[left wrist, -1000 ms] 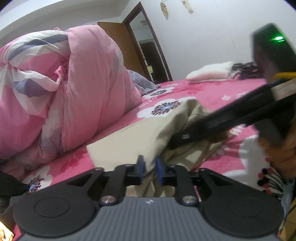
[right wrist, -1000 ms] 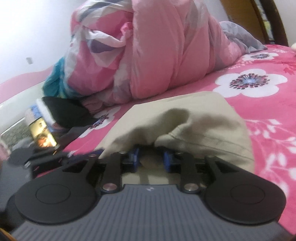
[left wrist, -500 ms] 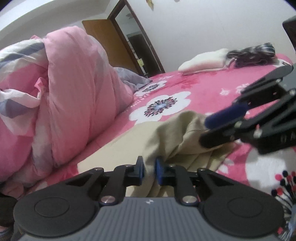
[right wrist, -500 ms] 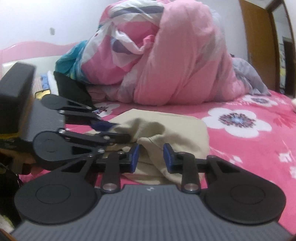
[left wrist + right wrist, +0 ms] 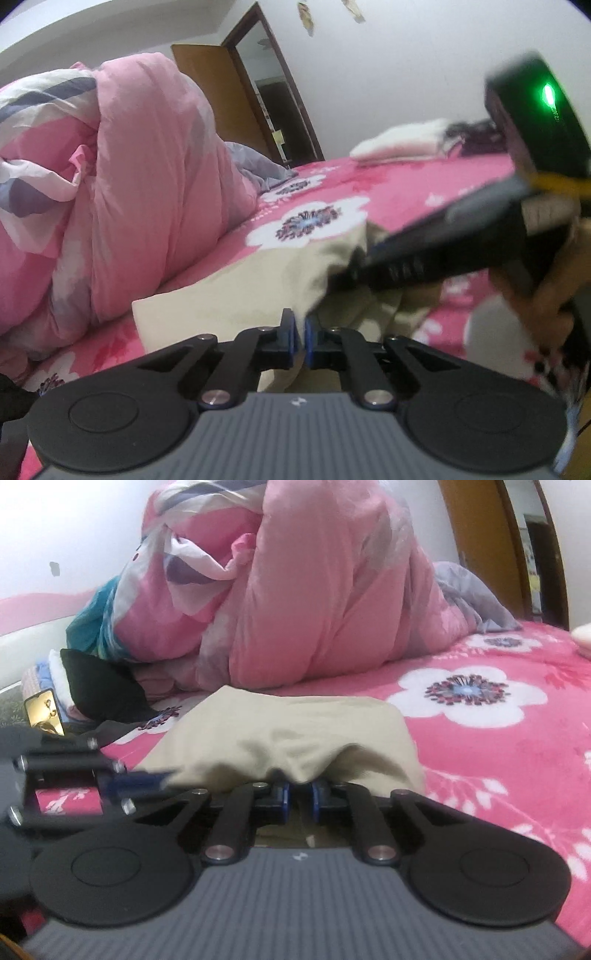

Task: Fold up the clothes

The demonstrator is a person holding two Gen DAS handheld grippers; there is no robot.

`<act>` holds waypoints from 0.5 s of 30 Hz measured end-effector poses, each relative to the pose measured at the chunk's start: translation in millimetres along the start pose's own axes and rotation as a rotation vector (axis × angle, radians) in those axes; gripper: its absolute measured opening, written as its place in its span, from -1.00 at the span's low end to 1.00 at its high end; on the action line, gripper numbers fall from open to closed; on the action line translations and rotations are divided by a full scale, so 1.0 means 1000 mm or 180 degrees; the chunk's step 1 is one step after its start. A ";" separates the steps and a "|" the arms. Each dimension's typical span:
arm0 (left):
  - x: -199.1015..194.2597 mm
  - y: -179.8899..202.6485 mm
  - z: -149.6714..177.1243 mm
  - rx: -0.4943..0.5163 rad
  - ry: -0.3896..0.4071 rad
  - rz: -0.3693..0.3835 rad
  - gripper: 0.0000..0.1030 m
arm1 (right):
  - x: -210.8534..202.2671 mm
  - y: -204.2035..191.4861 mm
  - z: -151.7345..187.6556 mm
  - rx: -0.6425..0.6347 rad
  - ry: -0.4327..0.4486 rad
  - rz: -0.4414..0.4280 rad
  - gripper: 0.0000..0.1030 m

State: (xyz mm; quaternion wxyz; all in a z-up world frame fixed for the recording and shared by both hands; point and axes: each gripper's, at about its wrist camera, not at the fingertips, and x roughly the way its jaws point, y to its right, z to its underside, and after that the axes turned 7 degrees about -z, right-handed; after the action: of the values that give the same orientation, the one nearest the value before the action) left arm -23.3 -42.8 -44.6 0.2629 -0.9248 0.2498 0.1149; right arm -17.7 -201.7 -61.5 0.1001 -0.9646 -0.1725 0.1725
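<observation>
We are gripping the beige garment (image 5: 236,295) at its near hem: our left gripper (image 5: 300,334) is clenched on a pinch of cloth, and our right gripper (image 5: 299,794) is closing its jaws on a raised ridge of the same hem, the pads already pressing the fabric. The step in hand looks like securing both corners; next, we judge, we are lifting together and carrying the hem over toward the far edge. The garment is lying flat on the pink flowered bedsheet (image 5: 517,760). Open sheet is spreading to the right; the heaped pink quilt (image 5: 314,602) is crowding the far left side.
</observation>
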 end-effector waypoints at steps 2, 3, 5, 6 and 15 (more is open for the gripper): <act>-0.001 -0.001 0.002 -0.0030 0.0007 0.0009 -0.86 | -0.010 0.002 0.001 0.0009 -0.0040 -0.0010 -0.86; -0.001 -0.002 0.003 -0.0049 0.0008 0.0018 -0.86 | -0.015 0.003 0.001 0.0013 -0.0060 -0.0015 -0.85; -0.001 -0.003 0.005 -0.0081 0.0016 0.0034 -0.79 | -0.026 0.005 0.002 -0.0001 -0.0099 0.0008 -0.83; -0.001 -0.004 0.006 -0.0096 0.0021 0.0042 -0.78 | -0.036 0.006 0.003 -0.0044 -0.0115 0.0076 -0.83; -0.008 -0.008 0.007 -0.0150 0.0004 -0.0039 -0.57 | -0.070 0.016 -0.006 -0.0439 -0.0186 0.0187 -0.57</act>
State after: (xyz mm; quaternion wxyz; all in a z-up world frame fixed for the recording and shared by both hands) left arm -26.4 -30.3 -44.3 0.2417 -0.9323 0.2416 0.1186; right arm -72.8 -243.0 -39.0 0.0233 -0.9684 -0.1584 0.1911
